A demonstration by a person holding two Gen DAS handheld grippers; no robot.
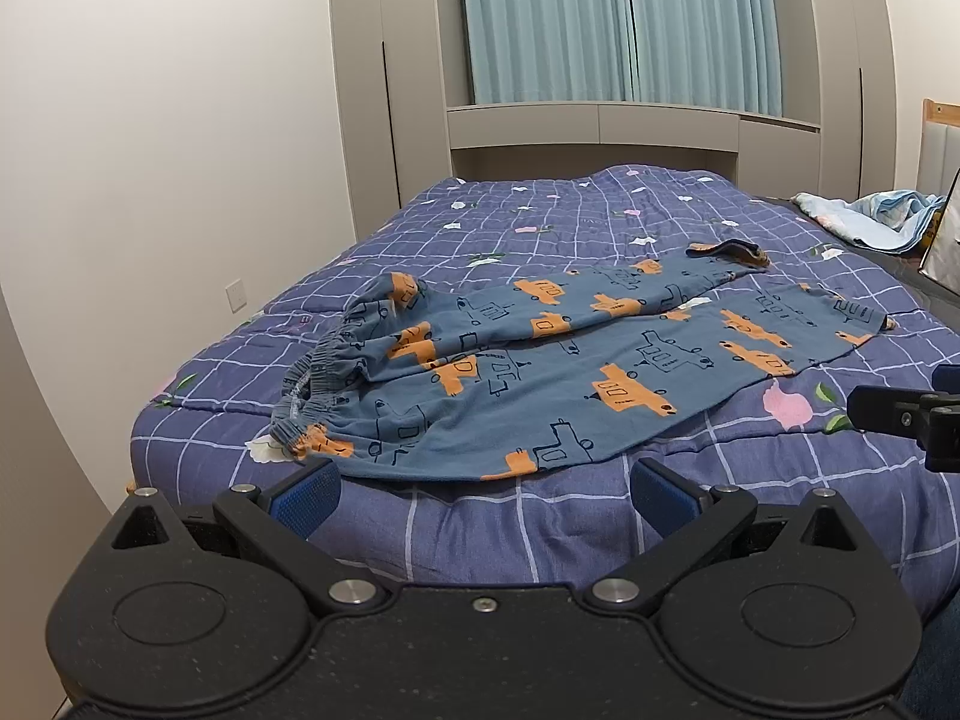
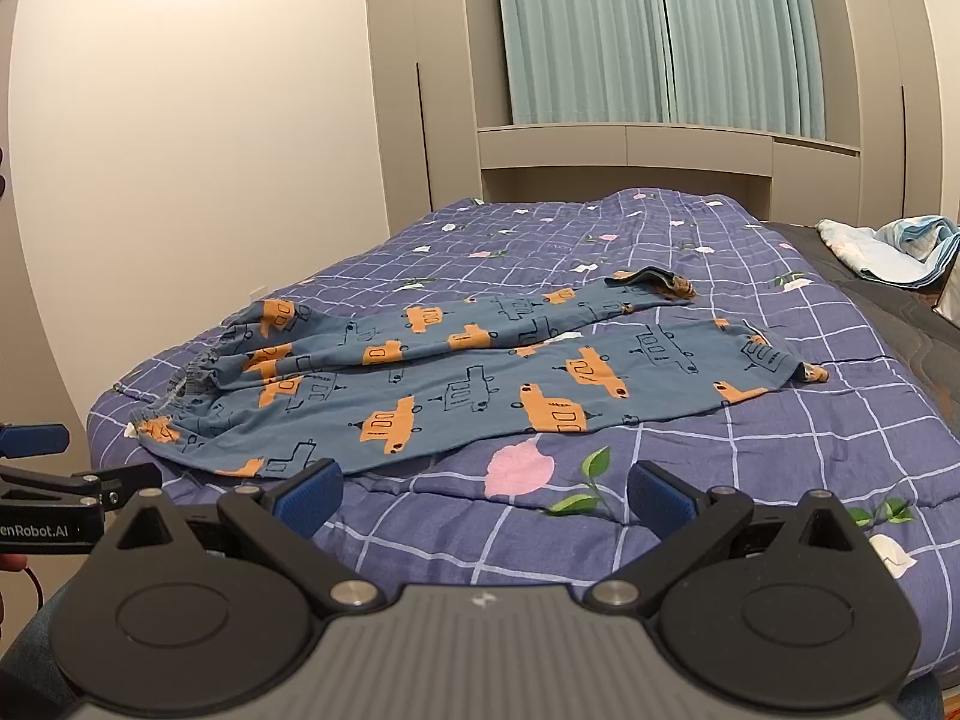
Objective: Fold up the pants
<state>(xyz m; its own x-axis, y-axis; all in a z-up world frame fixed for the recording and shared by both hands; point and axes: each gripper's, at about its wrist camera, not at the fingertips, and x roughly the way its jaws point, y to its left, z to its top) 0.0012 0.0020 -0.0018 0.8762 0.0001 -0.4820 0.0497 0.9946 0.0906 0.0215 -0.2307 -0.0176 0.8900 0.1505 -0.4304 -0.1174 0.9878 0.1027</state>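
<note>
Pants (image 1: pixel 540 360), blue-grey with orange and outlined vehicle prints, lie spread flat on a bed's quilt (image 1: pixel 540 222), near its front edge. Waistband (image 1: pixel 324 378), gathered and elastic, points toward the left side of the bed; the two legs run rightward and away. The far leg ends in a turned-up cuff (image 1: pixel 729 252), and the near leg ends at a hem (image 1: pixel 864 324) toward the right. The legs overlap near the crotch and part slightly toward their ends.

Left gripper (image 1: pixel 483 495), seen from its own camera, hovers just short of the pants' near edge, below the waistband end; its blue-padded jaws stand wide apart with nothing between them. Right gripper (image 2: pixel 483 495), seen from its own camera, hovers over bare quilt near a pink flower print (image 2: pixel 519 468), just in front of the near leg; its jaws likewise stand wide apart and empty. Neither gripper touches the cloth. Each gripper appears at the edge of the other's view.

Quilt is purple with a white grid and scattered flowers. A crumpled pale blue blanket (image 1: pixel 870 219) lies at the far right. Beyond the bed stand beige cabinets (image 1: pixel 600 126) and teal curtains (image 1: pixel 618 24).
</note>
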